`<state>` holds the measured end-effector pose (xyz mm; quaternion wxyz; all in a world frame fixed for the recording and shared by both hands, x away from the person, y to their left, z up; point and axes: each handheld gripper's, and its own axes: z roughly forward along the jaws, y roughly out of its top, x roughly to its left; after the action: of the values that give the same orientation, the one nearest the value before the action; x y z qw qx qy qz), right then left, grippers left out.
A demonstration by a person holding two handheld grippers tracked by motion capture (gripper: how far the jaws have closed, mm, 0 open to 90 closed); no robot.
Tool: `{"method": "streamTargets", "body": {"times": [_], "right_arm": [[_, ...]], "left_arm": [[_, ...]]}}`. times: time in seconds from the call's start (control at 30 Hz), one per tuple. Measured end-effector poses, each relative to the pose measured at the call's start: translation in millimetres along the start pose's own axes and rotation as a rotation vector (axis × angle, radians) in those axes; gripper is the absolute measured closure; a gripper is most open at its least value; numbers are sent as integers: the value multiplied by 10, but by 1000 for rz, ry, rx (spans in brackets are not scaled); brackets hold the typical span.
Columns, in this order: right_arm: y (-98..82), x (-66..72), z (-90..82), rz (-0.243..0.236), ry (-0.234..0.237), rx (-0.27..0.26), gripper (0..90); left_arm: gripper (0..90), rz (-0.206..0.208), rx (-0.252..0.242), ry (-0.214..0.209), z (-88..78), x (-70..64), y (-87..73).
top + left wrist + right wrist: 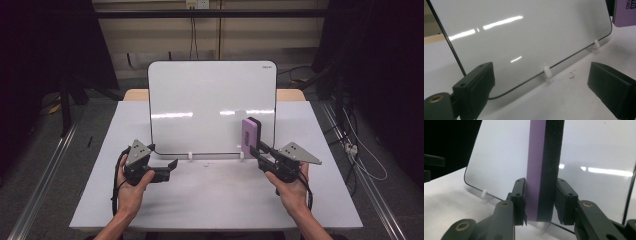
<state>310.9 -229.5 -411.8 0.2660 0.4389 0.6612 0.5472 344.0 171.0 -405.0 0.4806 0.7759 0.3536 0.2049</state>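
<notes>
Item: purple-backed black felt whiteboard eraser, upright, clamped by the right gripper just before the propped glossy whiteboard. Left gripper: fingers released, empty, near the board's lower corner. Risk: hard wiping could tip the unsteadied board off its white clips.

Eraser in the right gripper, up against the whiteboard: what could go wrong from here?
1. The whiteboard leans on two small white clips. Pressing hard with the eraser might tip it back or slide it off them.
2. The right gripper pinches only the eraser's lower end, so a firm wipe could twist it loose.
3. The left gripper sits open near the board's lower corner, not steadying it, and could bump the edge.
</notes>
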Motion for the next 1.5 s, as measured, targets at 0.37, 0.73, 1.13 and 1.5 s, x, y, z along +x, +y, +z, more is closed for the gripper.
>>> {"method": "streamTargets", "body": {"times": [0.37,0.73,1.13,1.5], "right_arm": [[50,-103,-90,-49,-65,54,640],[68,-198,-105,-176,-207,144,641],[22,-143,107,-323,-278,275,642],[4,-92,242,-367,-306,315,642]], "left_arm": [[54,-14,-25,67,-137,-13,-235],[59,-32,6,71,-67,42,-316],[61,-33,9,74,-34,56,-301],[62,-37,2,68,-37,79,-297]]}}
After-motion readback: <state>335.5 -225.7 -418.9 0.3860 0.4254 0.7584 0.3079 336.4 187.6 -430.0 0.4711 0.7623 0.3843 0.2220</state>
